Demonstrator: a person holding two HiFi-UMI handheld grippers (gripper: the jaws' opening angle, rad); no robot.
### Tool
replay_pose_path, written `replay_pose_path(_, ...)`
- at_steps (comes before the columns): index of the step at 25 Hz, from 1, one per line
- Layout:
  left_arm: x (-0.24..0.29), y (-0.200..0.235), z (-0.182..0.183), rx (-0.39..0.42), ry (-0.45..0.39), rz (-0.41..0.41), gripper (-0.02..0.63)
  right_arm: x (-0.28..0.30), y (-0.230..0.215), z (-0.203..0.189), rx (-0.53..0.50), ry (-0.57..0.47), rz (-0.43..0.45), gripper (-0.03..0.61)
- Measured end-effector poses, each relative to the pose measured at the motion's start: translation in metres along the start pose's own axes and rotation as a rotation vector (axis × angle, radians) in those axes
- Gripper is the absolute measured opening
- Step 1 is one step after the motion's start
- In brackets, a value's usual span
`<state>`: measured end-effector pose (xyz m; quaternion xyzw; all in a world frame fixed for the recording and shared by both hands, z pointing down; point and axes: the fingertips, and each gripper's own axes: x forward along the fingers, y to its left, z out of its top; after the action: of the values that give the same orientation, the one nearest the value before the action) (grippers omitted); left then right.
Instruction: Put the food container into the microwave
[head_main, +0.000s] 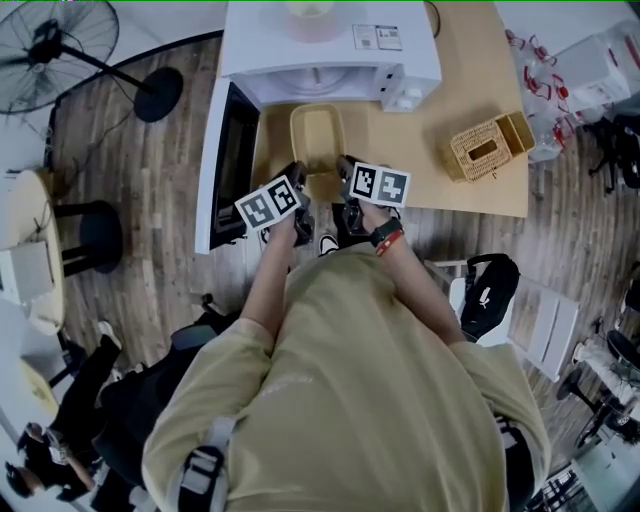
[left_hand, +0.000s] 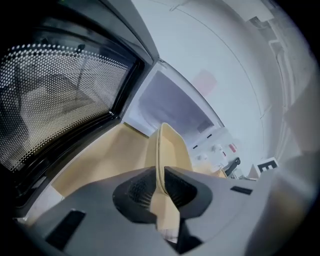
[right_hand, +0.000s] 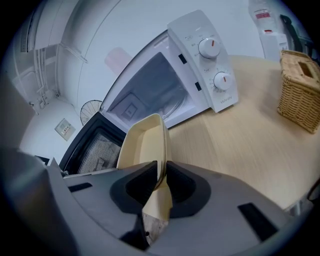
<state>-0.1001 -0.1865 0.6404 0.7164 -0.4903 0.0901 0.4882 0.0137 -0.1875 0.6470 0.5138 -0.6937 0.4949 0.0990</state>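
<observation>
Head view looks down on a light wooden table (head_main: 480, 90) standing on a grey-brown plank floor (head_main: 130, 150), with a black pedestal fan (head_main: 60, 45) off in the corner. On the table sits a boxy glossy white microwave (head_main: 330, 45) with its dark-windowed door (head_main: 225, 160) swung wide open to the left. A woven wicker box (head_main: 487, 145) sits well apart on the right. Up close the door glass has a fine dotted mesh, and the white control panel (right_hand: 202, 70) carries two round dials with red marks.

The pale yellow rectangular plastic food container (head_main: 317, 135), with rounded corners and a thin lip, is over the tabletop just in front of the open cavity, not inside. Can't tell if its bottom touches the wood.

Both forearms reach forward side by side, with the grippers angled downward and the marker cubes facing up. The left gripper (left_hand: 159, 186) is clamped on the container's near rim, the thin wall squeezed between textured black pads. The right gripper (right_hand: 161, 182) pinches the same near rim on its side.
</observation>
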Motion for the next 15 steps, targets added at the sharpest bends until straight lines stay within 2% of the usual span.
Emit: replay_pose_path(15, 0.032, -0.001, 0.044, -0.007, -0.023, -0.001, 0.063, 0.026, 0.006, 0.051, -0.018, -0.036, -0.003, 0.061)
